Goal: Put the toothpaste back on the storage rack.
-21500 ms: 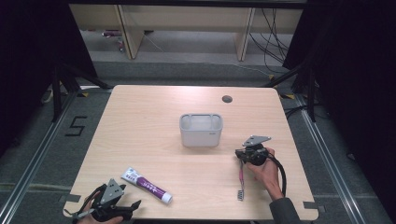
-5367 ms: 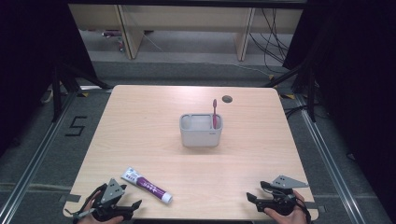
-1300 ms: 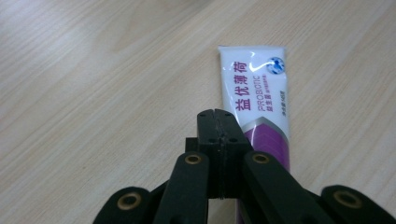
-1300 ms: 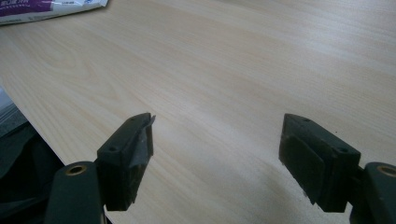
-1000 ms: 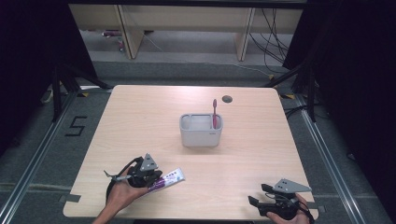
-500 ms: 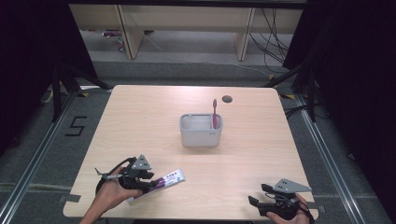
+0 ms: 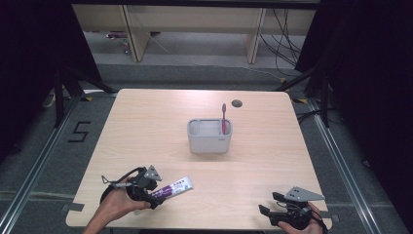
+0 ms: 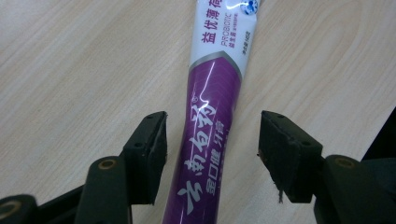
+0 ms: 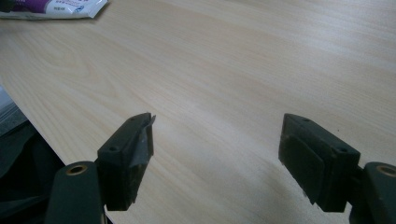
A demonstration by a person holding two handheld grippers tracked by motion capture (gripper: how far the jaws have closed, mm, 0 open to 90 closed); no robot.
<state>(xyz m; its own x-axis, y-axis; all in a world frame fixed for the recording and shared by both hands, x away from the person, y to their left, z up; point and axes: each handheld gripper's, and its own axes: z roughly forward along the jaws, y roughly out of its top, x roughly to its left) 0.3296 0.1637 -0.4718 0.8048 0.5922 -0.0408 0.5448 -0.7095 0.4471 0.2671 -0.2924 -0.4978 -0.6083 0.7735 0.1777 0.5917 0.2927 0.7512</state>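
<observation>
Evenly lit table, dark surroundings, soft close-up focus.

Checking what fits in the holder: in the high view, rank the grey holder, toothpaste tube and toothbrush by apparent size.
1. Grey holder
2. Toothpaste tube, partly hidden by the left gripper
3. Toothbrush, its lower part hidden inside the holder, so its rank is unsure
</observation>
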